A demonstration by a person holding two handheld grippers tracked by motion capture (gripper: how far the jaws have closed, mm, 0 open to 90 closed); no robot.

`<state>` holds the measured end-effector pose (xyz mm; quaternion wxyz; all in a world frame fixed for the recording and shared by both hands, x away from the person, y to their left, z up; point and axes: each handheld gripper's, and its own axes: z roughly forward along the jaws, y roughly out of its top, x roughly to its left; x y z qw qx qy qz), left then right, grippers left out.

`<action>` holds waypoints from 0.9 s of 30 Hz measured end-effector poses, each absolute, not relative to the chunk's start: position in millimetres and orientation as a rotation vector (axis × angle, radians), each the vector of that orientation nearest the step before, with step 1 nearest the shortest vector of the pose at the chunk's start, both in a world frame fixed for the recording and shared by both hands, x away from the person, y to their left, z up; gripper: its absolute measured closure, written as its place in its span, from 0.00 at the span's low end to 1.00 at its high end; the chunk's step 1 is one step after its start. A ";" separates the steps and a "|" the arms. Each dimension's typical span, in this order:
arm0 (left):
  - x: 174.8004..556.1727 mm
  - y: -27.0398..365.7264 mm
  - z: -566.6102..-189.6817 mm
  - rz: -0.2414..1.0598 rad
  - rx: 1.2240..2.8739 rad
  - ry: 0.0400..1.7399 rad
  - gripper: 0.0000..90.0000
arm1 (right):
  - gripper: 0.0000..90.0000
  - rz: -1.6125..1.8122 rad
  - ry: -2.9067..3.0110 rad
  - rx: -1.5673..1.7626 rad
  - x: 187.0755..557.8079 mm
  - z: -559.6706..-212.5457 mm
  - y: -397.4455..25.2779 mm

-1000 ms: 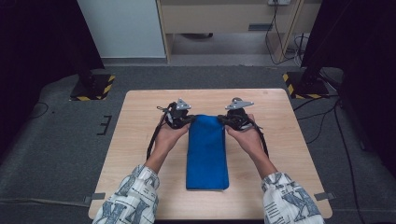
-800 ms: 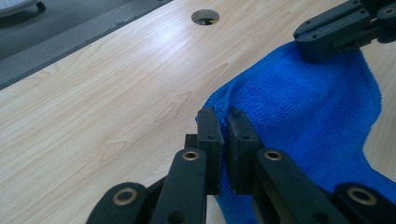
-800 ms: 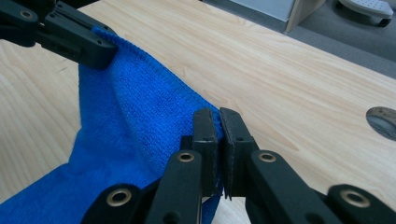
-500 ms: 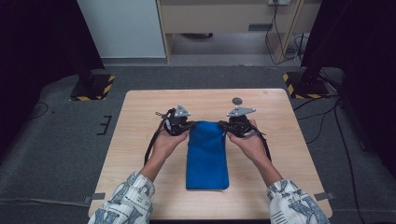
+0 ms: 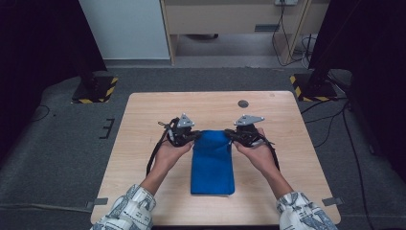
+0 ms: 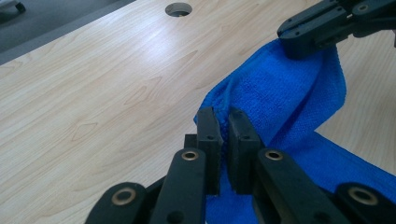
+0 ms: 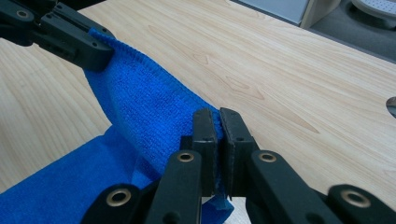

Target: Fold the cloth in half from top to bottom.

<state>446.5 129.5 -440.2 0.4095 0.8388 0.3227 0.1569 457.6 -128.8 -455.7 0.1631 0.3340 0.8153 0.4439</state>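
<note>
Folded blue towel (image 5: 212,160), far end pinched up.

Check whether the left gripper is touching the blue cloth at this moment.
Touching. The left gripper view shows the left gripper with its jaws closed on the blue cloth's far edge, fabric pinched between them.

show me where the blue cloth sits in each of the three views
High view: blue cloth lies mid-table between the left hand-held gripper and right hand-held gripper.
Left gripper view: right of centre, far edge lifted, pinched in the closed jaws in the foreground.
Right gripper view: left and centre, running from the jaws toward the upper left.
Shared landmark: the round hole in the table, top centre in the left gripper view, right edge in the right gripper view.
</note>
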 end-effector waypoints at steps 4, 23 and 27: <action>442.5 131.7 -435.8 0.395 2.109 0.808 0.94 | 0.95 1.281 2.326 0.936 452.7 -452.7 -128.3; 415.2 137.1 -440.6 0.364 2.109 0.770 0.94 | 0.95 1.310 2.352 0.891 428.6 -457.3 -128.2; 413.2 136.6 -443.8 0.359 2.123 0.764 0.94 | 0.95 1.307 2.365 0.886 424.8 -460.6 -128.4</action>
